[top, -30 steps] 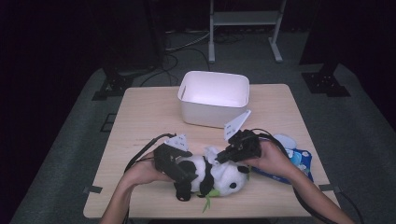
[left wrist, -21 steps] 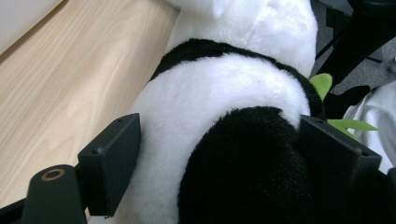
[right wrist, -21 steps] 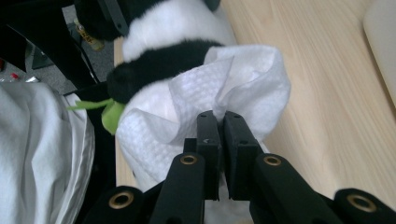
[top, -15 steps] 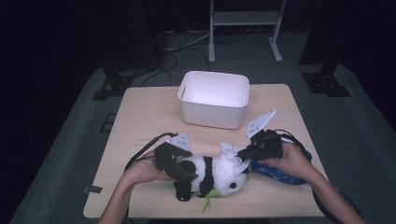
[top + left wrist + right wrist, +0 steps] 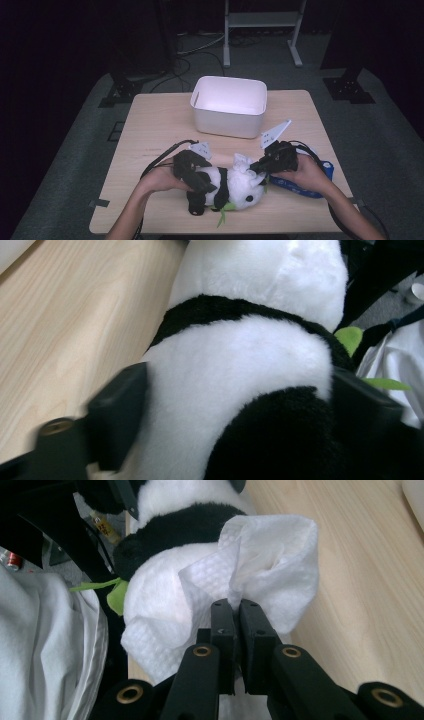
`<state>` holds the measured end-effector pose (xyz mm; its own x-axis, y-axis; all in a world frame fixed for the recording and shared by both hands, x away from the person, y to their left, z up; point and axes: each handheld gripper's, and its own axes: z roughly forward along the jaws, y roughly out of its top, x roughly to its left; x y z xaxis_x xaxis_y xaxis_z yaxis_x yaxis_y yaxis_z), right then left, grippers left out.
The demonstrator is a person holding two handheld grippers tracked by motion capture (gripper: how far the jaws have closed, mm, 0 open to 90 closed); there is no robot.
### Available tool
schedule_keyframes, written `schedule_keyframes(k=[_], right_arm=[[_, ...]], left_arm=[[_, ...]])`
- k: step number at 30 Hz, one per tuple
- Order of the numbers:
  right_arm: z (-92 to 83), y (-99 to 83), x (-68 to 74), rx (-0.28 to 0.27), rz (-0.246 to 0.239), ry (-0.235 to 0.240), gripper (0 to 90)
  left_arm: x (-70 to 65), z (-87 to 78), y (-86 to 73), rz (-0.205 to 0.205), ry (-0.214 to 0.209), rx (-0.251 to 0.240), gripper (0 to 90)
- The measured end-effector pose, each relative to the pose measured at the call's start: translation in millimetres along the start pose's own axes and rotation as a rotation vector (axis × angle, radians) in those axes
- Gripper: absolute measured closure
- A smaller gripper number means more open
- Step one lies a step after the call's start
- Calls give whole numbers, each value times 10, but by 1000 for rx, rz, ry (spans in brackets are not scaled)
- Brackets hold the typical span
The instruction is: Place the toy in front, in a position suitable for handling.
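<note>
Since a second ago the right tool point(image 5: 256, 166) is carrying its pinched white wipe point(image 5: 260, 560) onto the plush panda's point(image 5: 225, 187) head — left tool point(image 5: 196, 181), jaws closing, is clamping the panda's body.

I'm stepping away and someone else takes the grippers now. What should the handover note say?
Left hand-held gripper: jaws around the panda plush's body, just closing, pads against the fur.
Right hand-held gripper: shut on a white wipe, held against the panda's head end.
The panda lies at the table's near edge; the white bin stands behind it; a blue pack lies under the right hand.
Done: wipe in grip.
Left: probably wiping the plush.
</note>
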<state>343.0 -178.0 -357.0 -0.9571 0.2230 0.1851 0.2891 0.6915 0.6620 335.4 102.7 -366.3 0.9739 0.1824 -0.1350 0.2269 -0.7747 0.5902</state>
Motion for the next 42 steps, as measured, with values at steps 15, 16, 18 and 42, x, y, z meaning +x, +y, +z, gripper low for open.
schedule_keyframes(k=[15, 16, 18, 42], right_arm=[[-58, 197, -272, -38, 25, -48, 850], [-60, 212, -293, -42, 23, -51, 850], [-56, 247, -332, -41, 29, -56, 851], [262, 394, -149, 23, -37, 7, 851]], left_arm=[[250, -111, 228, 97, 123, -7, 428], [272, -118, 248, 126, 143, 1, 428], [302, -117, 258, 153, 165, 8, 426], [76, -133, 23, 126, 86, -58, 278]])
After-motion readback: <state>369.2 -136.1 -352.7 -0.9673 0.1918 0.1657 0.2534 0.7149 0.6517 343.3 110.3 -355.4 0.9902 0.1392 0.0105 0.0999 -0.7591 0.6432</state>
